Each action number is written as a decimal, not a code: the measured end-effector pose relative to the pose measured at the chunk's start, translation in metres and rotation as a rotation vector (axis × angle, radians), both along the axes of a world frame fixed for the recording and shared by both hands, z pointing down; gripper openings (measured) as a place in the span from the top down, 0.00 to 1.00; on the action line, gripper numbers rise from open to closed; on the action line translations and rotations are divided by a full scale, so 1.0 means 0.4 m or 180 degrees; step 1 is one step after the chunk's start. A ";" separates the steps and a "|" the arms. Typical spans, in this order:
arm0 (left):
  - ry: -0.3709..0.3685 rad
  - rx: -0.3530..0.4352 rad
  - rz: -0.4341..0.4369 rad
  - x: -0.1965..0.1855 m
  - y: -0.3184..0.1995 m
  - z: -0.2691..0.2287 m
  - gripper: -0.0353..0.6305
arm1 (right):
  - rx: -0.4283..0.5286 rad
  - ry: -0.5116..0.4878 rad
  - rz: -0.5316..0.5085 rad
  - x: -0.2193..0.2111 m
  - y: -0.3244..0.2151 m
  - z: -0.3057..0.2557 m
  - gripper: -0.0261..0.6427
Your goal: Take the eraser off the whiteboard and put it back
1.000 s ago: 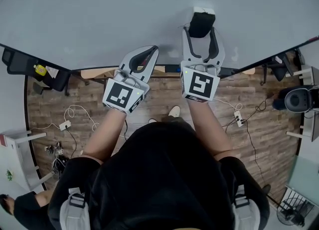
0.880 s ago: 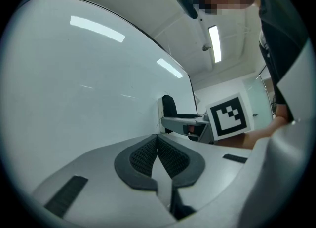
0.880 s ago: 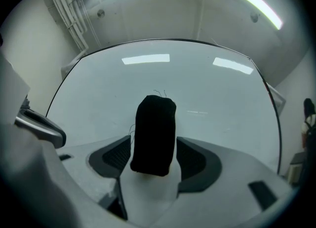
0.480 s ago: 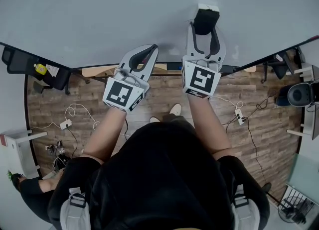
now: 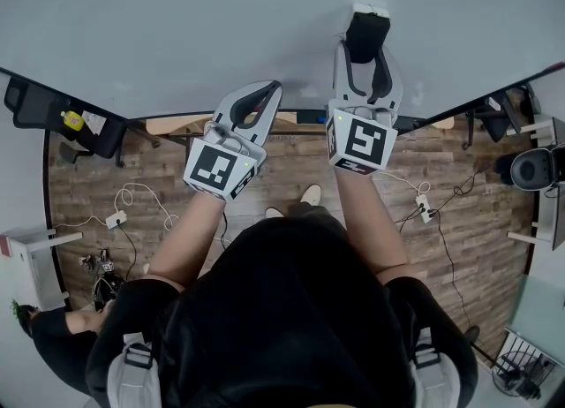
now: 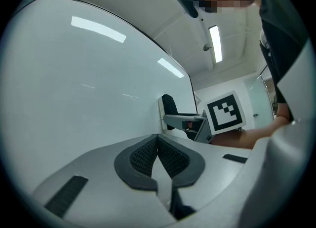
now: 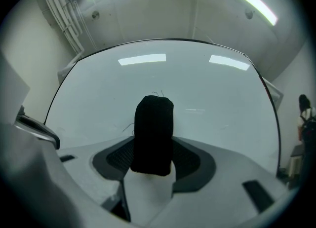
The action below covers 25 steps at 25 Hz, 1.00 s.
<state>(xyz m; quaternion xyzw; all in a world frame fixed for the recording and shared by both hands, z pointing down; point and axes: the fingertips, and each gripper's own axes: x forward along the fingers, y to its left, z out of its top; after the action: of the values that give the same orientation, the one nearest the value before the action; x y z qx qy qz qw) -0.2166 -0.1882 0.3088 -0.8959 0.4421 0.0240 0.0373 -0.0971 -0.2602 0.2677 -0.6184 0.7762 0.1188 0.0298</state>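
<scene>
No legible text, label or number shows.

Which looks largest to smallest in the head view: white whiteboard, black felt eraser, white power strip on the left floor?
1. White whiteboard
2. Black felt eraser
3. White power strip, though it lies far below on the floor, so its real size is unsure.

Legend, surroundings only.
- Floor (image 5: pixel 265 181): wood planks, directly beneath you.
- White power strip (image 5: pixel 115 221): on planks at your left, pale cable looping away from it.
- Second power strip (image 5: pixel 422 212): at your right, dark cable trailing off beside it.
- Black chair-like frame (image 5: pixel 44 113): far left, small yellow object (image 5: pixel 71 122) on it.
- White shelf unit (image 5: pixel 35 278): left edge.
- Wire basket (image 5: pixel 521 362): lower right corner.
- Light shoe tip (image 5: pixel 309 195): on planks ahead of you.
- Overhead: long ceiling lamp (image 7: pixel 252 0); pipe bundle (image 7: pixel 61 10) running down wall.
</scene>
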 end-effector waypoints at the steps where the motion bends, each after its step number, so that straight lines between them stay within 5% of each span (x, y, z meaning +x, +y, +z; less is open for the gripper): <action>1: 0.0006 -0.0002 -0.0005 -0.003 0.004 0.001 0.96 | 0.0000 -0.0014 -0.0014 -0.001 0.005 0.000 0.62; 25: 0.0047 0.0017 0.0010 0.014 0.120 0.013 0.96 | 0.0056 -0.0056 -0.0328 0.014 0.176 -0.018 0.62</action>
<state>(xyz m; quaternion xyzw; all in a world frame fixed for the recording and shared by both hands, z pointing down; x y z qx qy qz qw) -0.2108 -0.1403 0.3141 -0.8963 0.4409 0.0318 0.0365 -0.0917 -0.1900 0.2604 -0.5784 0.8057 0.1185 0.0481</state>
